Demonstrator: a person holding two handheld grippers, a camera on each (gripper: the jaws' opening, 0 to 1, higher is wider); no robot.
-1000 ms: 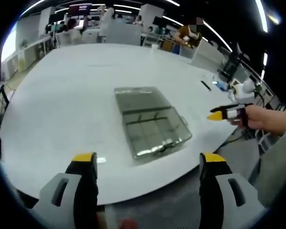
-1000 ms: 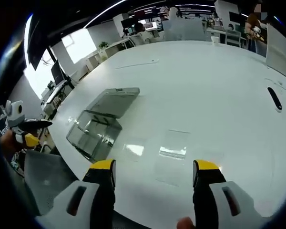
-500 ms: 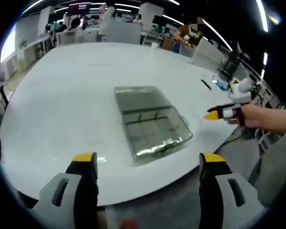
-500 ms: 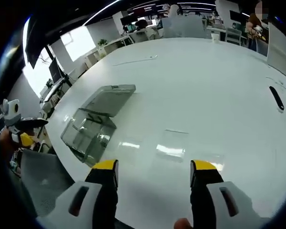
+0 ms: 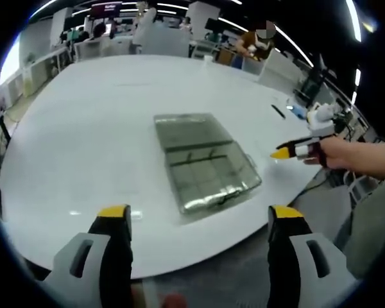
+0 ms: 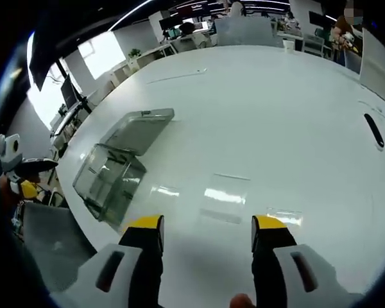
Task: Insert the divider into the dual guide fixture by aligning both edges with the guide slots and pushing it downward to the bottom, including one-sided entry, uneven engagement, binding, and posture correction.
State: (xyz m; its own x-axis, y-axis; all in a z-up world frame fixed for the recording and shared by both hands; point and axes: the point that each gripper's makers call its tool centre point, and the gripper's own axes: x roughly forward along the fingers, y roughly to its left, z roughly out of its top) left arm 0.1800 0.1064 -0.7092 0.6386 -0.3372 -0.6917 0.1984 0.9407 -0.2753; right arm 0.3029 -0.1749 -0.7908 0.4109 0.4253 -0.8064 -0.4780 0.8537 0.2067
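Observation:
A clear plastic compartment box (image 5: 208,173) lies on the white table (image 5: 83,128) with its lid (image 5: 189,131) folded open behind it. My left gripper (image 5: 199,215) hangs open over the table's near edge, short of the box, nothing between its fingers. My right gripper (image 5: 283,153), held by a hand (image 5: 346,154), reaches in from the right, beside the box and apart from it. In the right gripper view the box (image 6: 109,176) sits to the left, and my right gripper (image 6: 206,224) is open and empty above the table. A faint clear rectangular sheet (image 6: 223,196) lies just ahead of it.
A black pen-like object (image 6: 372,130) lies on the table at the right, also seen as the pen (image 5: 277,113) beyond the box. My left gripper (image 6: 19,176) shows at the left edge. Desks, chairs and people (image 5: 253,45) stand beyond the far side of the table.
In the left gripper view the right gripper has crept up and slightly toward the box. The right gripper view has shifted, so the box sits further left. Both grippers stay open.

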